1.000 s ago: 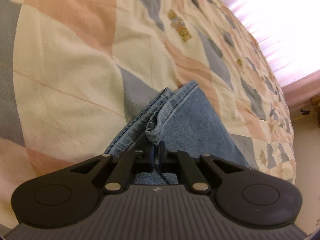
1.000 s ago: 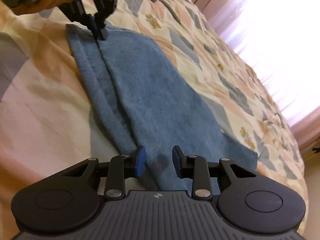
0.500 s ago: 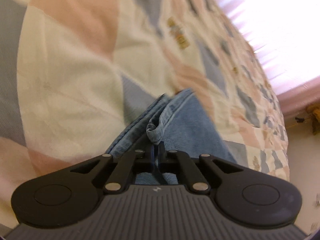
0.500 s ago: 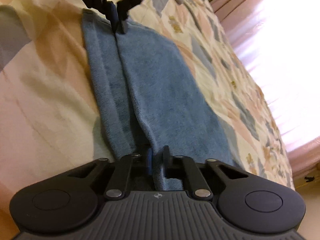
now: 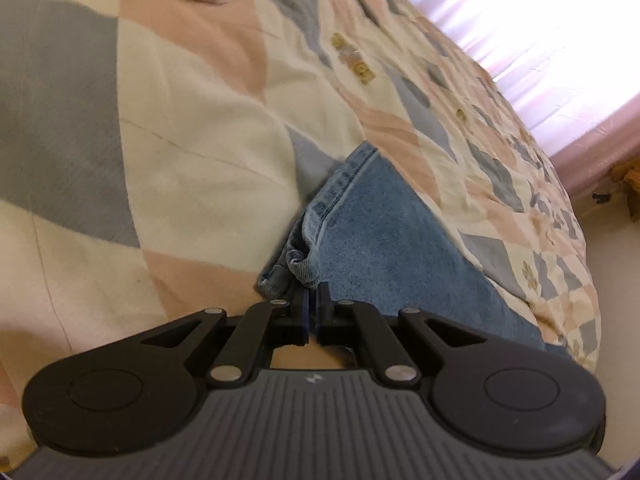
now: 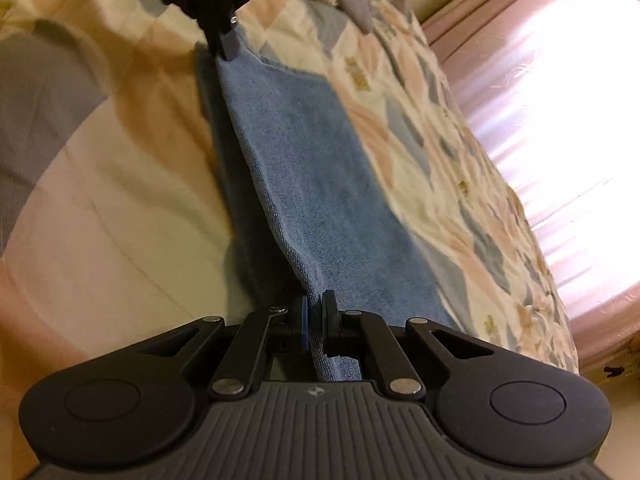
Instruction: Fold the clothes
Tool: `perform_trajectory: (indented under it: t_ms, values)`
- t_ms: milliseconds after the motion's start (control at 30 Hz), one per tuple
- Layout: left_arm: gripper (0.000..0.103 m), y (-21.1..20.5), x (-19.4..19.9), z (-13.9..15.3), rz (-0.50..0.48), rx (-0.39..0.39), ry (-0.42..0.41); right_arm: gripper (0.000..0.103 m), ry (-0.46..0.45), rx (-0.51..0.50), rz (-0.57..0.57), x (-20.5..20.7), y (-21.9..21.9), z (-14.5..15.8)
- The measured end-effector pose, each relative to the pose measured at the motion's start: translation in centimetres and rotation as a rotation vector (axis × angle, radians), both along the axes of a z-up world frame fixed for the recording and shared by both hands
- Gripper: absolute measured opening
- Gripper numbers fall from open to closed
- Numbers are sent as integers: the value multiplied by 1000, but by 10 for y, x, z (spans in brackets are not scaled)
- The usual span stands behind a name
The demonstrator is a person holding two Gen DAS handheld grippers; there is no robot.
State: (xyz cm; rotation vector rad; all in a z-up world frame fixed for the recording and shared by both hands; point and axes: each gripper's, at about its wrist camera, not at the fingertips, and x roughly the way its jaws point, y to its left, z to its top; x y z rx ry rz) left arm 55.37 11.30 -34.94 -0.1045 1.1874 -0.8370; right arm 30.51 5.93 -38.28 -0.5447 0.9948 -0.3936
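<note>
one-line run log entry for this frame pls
phase: fold start | left gripper: jaws shut on jeans hem | right gripper: jaws shut on jeans edge | jeans: stretched between grippers on quilt

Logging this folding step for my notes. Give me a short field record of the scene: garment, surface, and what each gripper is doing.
garment: blue denim garment, lying lengthwise on the bed
surface: patchwork quilt in cream, pink and grey
left gripper: shut on the garment's hemmed end
right gripper: shut on the garment's edge at the opposite end
background: pink curtains, bright window behind
</note>
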Motion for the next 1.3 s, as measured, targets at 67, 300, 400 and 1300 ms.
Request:
perform_trajectory:
  t_ms: [67,300,400,1300]
  values:
    - [4,-8,-5,-2,-61,54,-62,5,11,7,-5,2,1,-4]
    - [8,-3,-22,45,-214,130,-305,35,-10,82,-84,6,1,9]
    - [7,-6,-31,62,-280,135,-406,38,-144,208,-201,-10,-9,41]
    - [26,-32,-233,194,-637,141,-529,49,-536,656,-1178,-176,-81,201]
